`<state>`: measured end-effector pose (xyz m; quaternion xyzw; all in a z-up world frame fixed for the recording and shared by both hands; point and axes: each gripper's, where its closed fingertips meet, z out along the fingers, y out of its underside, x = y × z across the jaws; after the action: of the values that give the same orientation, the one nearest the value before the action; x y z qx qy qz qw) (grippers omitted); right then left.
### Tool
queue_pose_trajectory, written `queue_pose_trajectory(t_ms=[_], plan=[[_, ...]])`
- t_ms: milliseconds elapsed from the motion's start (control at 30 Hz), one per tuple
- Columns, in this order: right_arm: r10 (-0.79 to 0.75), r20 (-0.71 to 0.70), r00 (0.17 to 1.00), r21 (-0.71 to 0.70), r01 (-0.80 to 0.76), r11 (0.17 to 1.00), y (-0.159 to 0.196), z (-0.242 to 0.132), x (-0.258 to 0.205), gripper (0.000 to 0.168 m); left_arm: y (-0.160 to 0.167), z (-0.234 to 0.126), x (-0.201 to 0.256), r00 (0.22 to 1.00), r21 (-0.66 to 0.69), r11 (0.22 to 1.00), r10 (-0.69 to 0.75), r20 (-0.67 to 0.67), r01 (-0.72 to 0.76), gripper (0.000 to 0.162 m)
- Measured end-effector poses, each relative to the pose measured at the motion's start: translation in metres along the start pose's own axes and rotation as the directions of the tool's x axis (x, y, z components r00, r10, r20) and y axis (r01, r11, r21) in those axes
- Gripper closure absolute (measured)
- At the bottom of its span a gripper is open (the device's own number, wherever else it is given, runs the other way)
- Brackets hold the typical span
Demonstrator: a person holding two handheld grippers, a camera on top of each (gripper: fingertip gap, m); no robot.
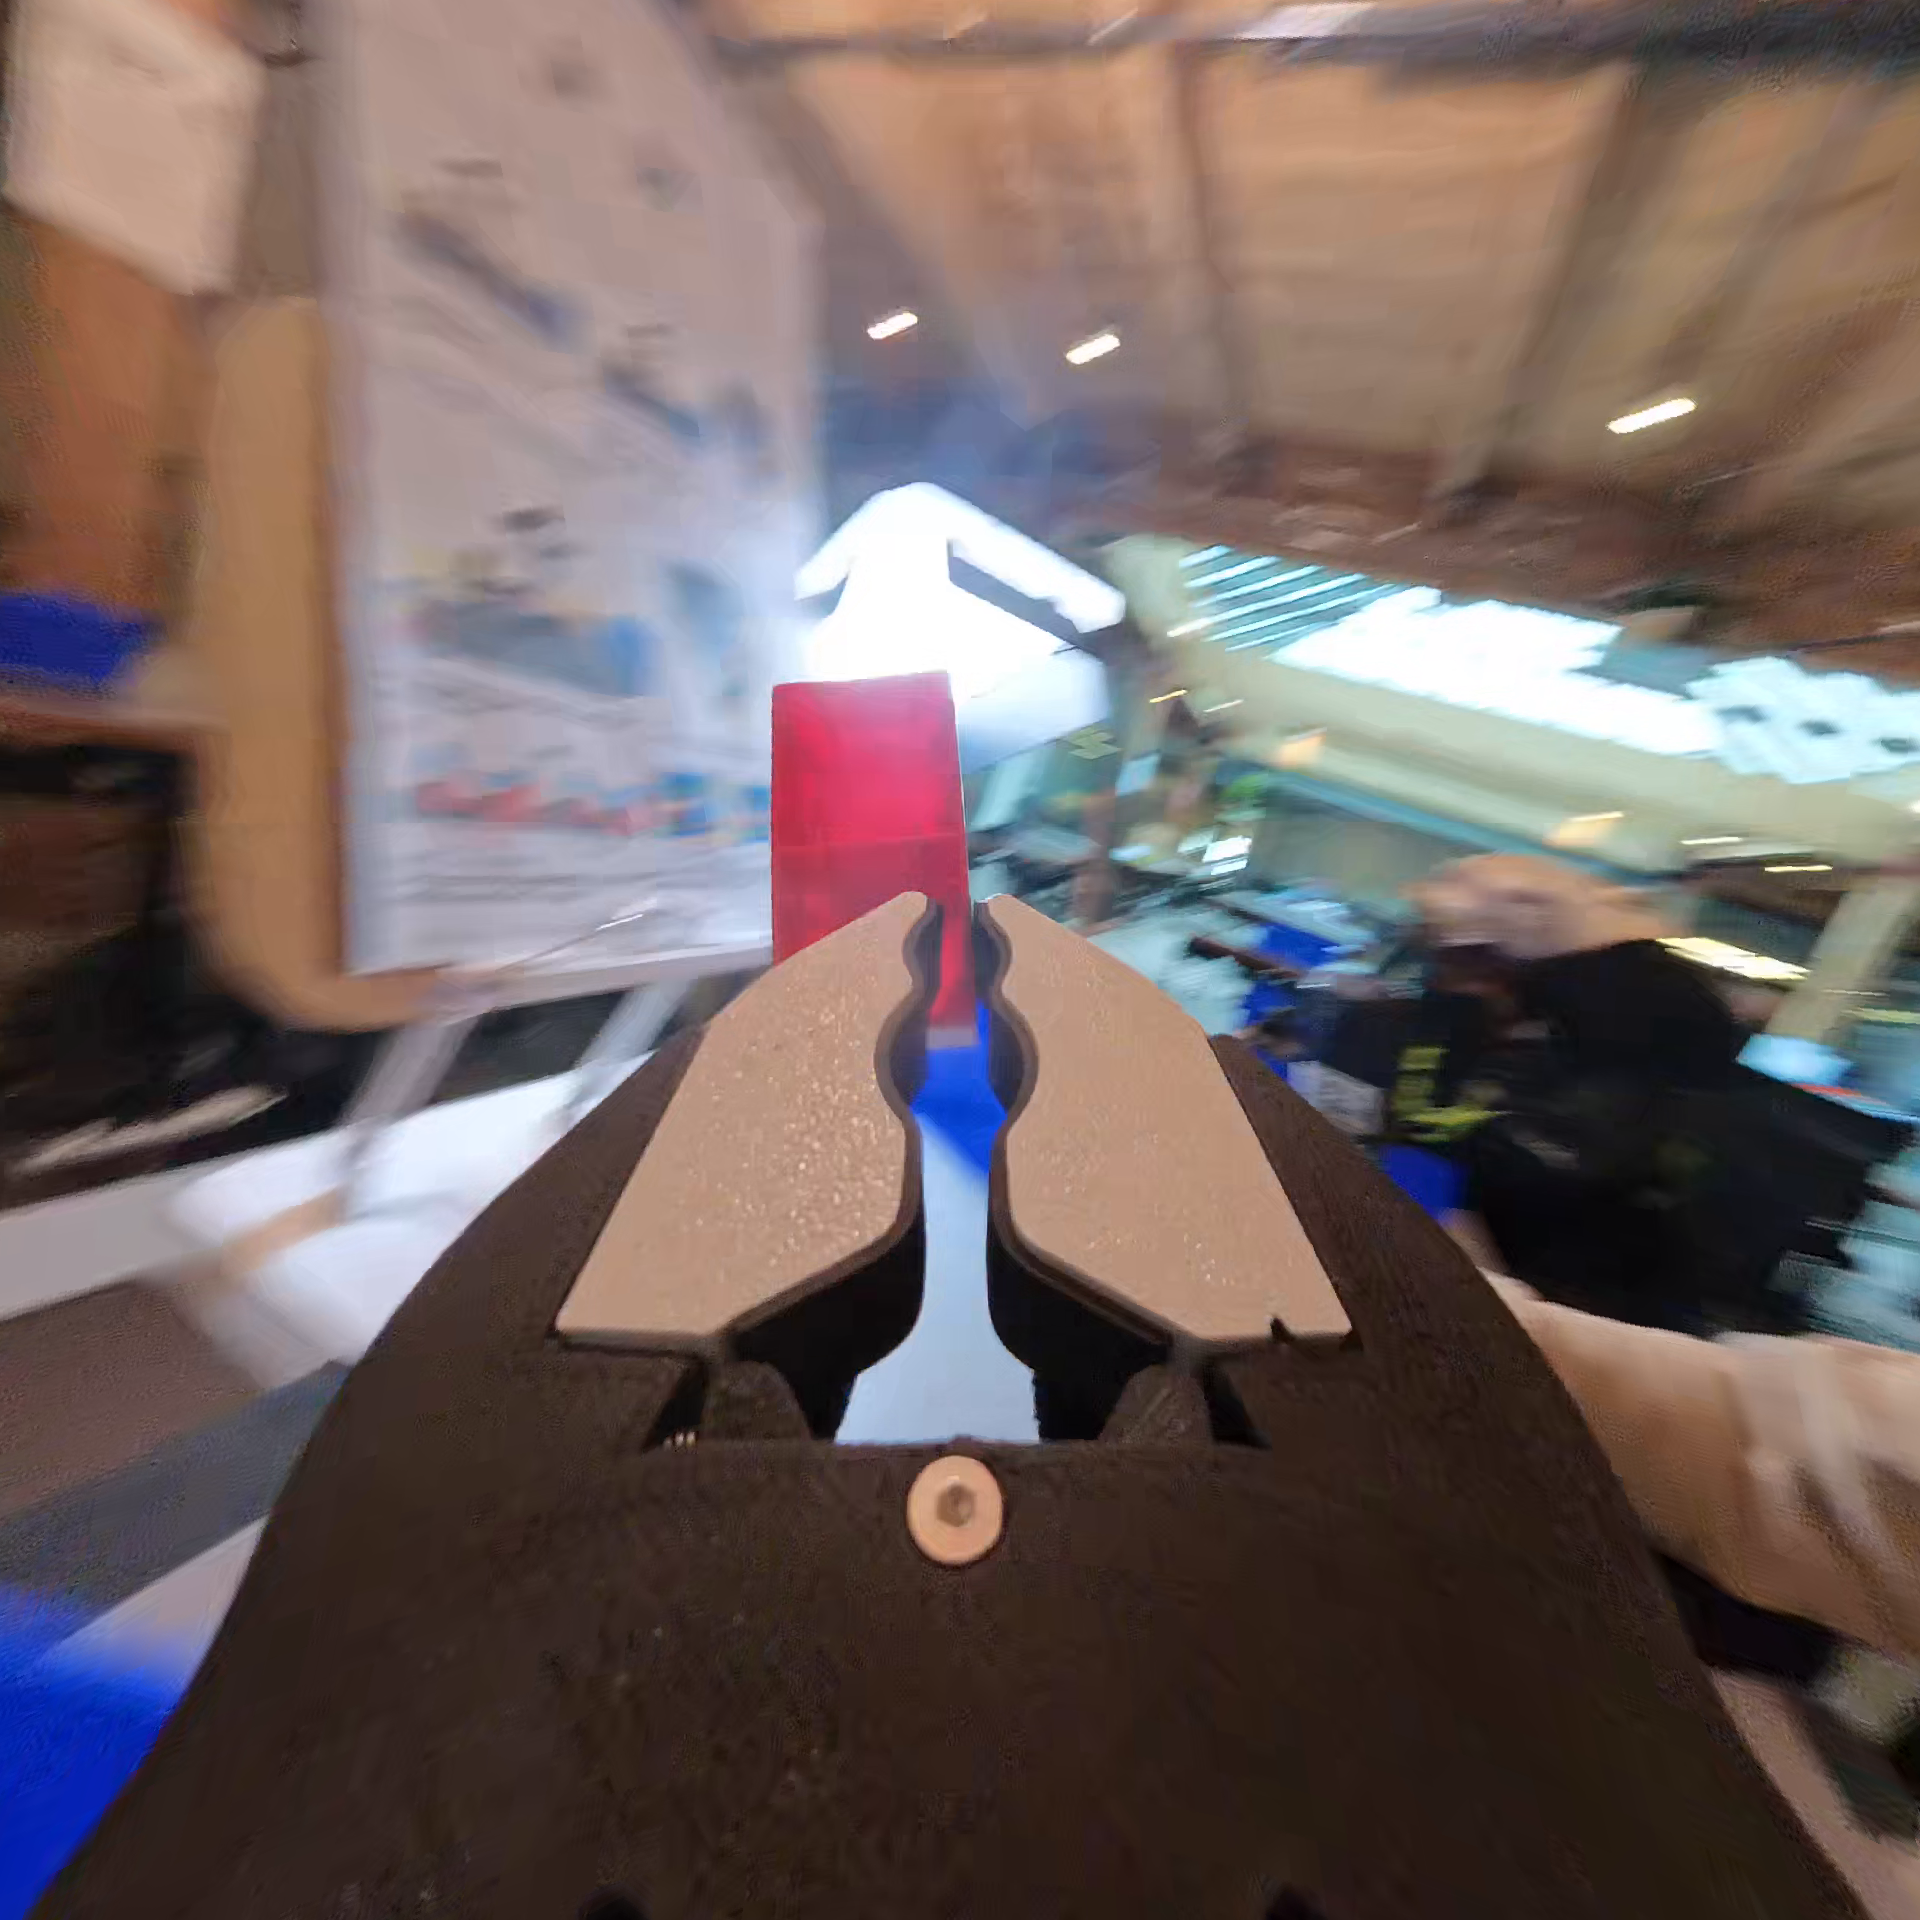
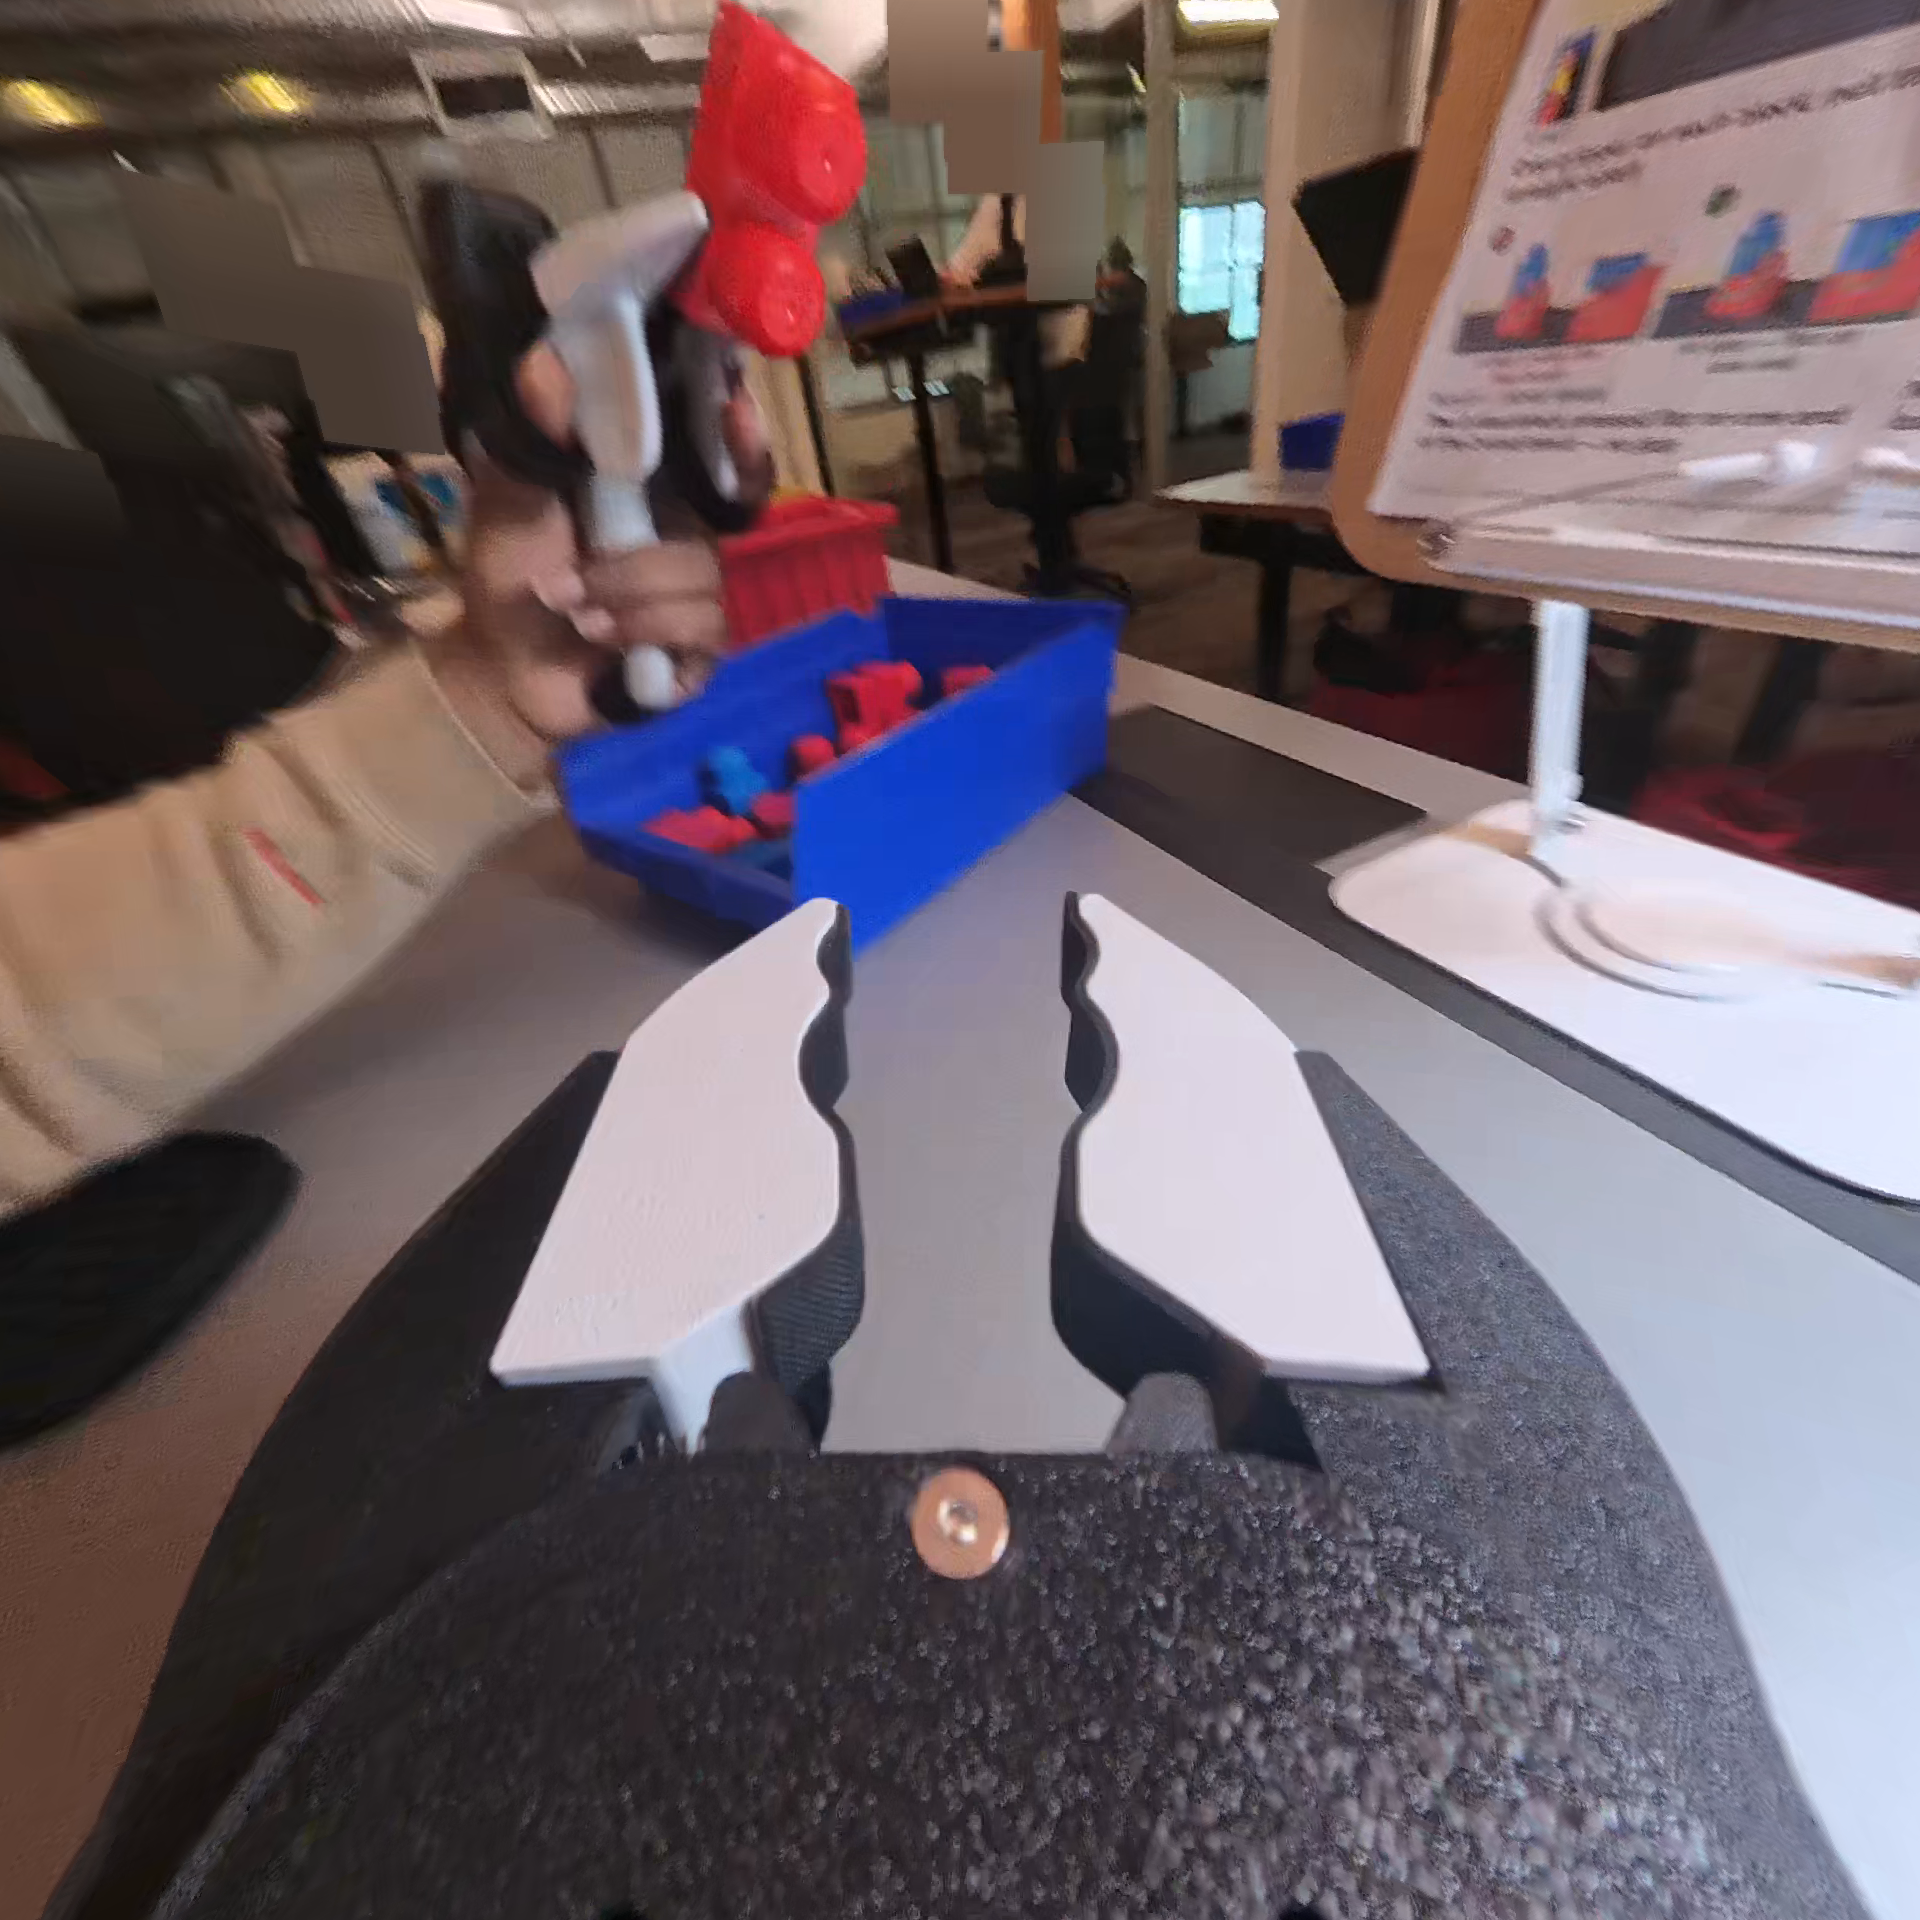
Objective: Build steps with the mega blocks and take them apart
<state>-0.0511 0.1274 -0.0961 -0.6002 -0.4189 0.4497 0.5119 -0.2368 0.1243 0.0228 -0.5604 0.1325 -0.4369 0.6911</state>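
My left gripper (image 1: 958,914) is shut on a red mega block (image 1: 864,790) and holds it high in the air, tilted upward; the left wrist view is blurred. The right wrist view shows that same gripper (image 2: 717,249) far off at upper left, with the red block (image 2: 779,177) studs toward the camera. My right gripper (image 2: 951,914) is open and empty, low over the grey table (image 2: 956,1049). A blue bin (image 2: 883,769) ahead of it holds several red and blue blocks (image 2: 873,701).
A red bin (image 2: 805,561) stands behind the blue bin. A white stand base (image 2: 1621,966) with an instruction board (image 2: 1662,312) sits at right on a black mat. A person's beige sleeve (image 2: 208,883) reaches across the left. Desks and chairs fill the background. My hands' fingertips stand some 20 centimeters from each other.
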Motion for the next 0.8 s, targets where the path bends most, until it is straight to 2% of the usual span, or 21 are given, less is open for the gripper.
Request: queue_pose_trajectory(t_ms=[67, 167, 267, 333, 433, 500, 567, 633, 733, 800], plan=[[0.117, 0.134, 0.984, 0.096, -0.131, 0.987, -0.024, 0.003, -0.032, 0.122, 0.013, 0.022, 0.056, 0.977, 0.047, 0.998, -0.04, -0.211, 0.051, 0.156], [0.234, 0.286, 0.929, 0.198, -0.296, 0.934, -0.053, -0.003, -0.06, 0.113, 0.046, 0.052, 0.113, 0.923, 0.037, 0.993, -0.091, -0.374, 0.113, 0.156], [0.255, 0.318, 0.913, 0.27, -0.344, 0.899, -0.069, -0.011, -0.064, 0.115, 0.082, 0.076, 0.145, 0.893, -0.001, 0.991, -0.121, -0.434, 0.134, 0.156], [0.239, 0.298, 0.924, 0.292, -0.326, 0.899, -0.072, -0.016, -0.06, 0.135, 0.102, 0.086, 0.153, 0.896, -0.031, 0.991, -0.128, -0.425, 0.127, 0.156], [0.179, 0.28, 0.943, 0.276, -0.258, 0.926, -0.068, -0.02, -0.056, 0.14, 0.113, 0.09, 0.153, 0.901, -0.033, 0.991, -0.134, -0.413, 0.132, 0.156], [0.123, 0.252, 0.96, 0.212, -0.179, 0.961, -0.06, -0.02, -0.049, 0.14, 0.12, 0.089, 0.146, 0.917, -0.082, 0.995, -0.088, -0.389, 0.061, 0.155], [0.054, 0.24, 0.969, 0.078, -0.075, 0.994, -0.048, -0.022, -0.042, 0.14, 0.122, 0.083, 0.136, 0.93, -0.127, 0.991, -0.015, -0.367, -0.034, 0.152], [-0.064, 0.158, 0.985, -0.07, 0.076, 0.995, -0.034, -0.027, -0.024, 0.14, 0.129, 0.077, 0.125, 0.936, -0.246, 0.958, 0.057, -0.346, -0.149, 0.13], [-0.238, 0.168, 0.957, -0.346, 0.283, 0.894, 0.002, -0.036, -0.013, 0.14, 0.15, 0.071, 0.116, 0.908, -0.436, 0.824, 0.206, -0.365, -0.362, 0.107], [-0.322, 0.2, 0.926, -0.455, 0.378, 0.806, 0.02, -0.034, -0.012, 0.14, 0.174, 0.069, 0.107, 0.86, -0.553, 0.665, 0.31, -0.406, -0.501, 0.099]])
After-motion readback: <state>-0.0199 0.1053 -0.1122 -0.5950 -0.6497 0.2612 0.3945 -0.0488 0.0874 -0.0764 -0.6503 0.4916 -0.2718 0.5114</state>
